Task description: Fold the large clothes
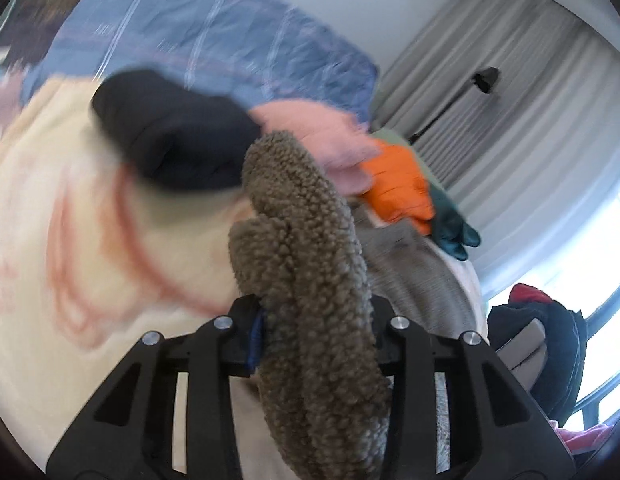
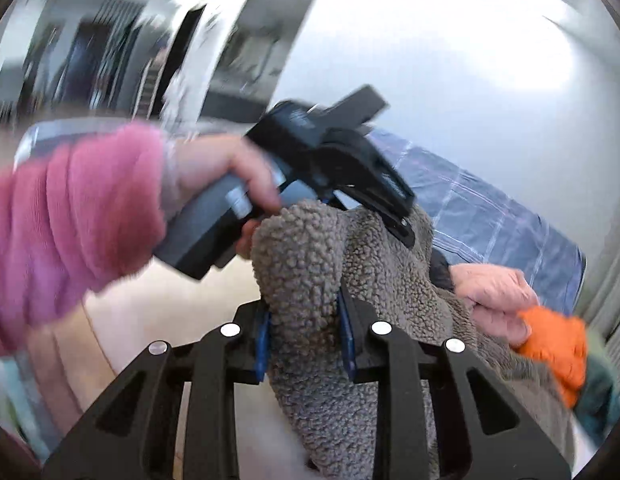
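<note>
Fleece garment (image 2: pixel 310 264) edge clamped in both tongs (image 1: pixel 316 332) (image 2: pixel 306 336).

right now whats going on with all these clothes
A person is handling a brown fleece with a gripper in each hand. The left gripper and the right gripper are both clamped on bunched folds of it, close together, and it hangs lifted off the bed. Behind lies a pile of other clothes, with a black garment, a pink one and an orange one. No fold is made yet.
</note>
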Demonstrator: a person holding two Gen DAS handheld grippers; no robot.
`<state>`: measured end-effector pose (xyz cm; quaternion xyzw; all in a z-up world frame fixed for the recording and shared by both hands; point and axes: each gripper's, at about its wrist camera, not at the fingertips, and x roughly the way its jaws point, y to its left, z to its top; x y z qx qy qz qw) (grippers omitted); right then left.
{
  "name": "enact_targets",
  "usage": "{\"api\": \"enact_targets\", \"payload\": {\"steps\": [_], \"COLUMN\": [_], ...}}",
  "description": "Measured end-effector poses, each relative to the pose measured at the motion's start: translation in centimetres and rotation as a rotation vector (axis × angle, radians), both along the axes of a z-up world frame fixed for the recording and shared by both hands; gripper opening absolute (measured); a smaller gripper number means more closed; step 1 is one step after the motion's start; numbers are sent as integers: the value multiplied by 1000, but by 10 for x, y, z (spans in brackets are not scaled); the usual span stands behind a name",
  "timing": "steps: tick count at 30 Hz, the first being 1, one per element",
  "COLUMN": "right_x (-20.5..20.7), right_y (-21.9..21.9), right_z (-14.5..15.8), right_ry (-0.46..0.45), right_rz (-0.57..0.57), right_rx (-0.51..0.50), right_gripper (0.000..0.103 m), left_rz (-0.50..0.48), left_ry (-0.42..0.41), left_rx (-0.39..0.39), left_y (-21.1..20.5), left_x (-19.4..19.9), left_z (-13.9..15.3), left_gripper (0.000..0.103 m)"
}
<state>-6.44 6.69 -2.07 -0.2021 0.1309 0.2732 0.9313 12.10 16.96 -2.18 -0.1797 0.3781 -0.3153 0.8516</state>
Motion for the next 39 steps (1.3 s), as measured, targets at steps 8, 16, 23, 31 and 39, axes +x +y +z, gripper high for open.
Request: {"api": "enact_targets", "payload": {"steps": [8, 16, 23, 31, 39], "right_x": [-14, -14, -20, -28, -8], "right_y": [-126, -272, -371, -416, -420], "right_z": [60, 48, -14, -84, -73], "right_ry": [41, 140, 298, 478, 494], "right_rz": [-123, -276, -465, -504, -427], "right_rx": [393, 690, 851, 994, 1011], "right_gripper": [27, 27, 27, 39, 54], "left_rz": [-81, -185, -308, -410, -413], "left_ry": [-130, -151, -120, -105, -96], "left_rx": [105, 288, 485, 564, 493], "left_y": [-115, -281, -423, -486, -471], "left_x": [6, 31, 49, 46, 45], "left_z": [83, 88, 17, -30, -26], "left_gripper": [37, 41, 49, 86, 87]}}
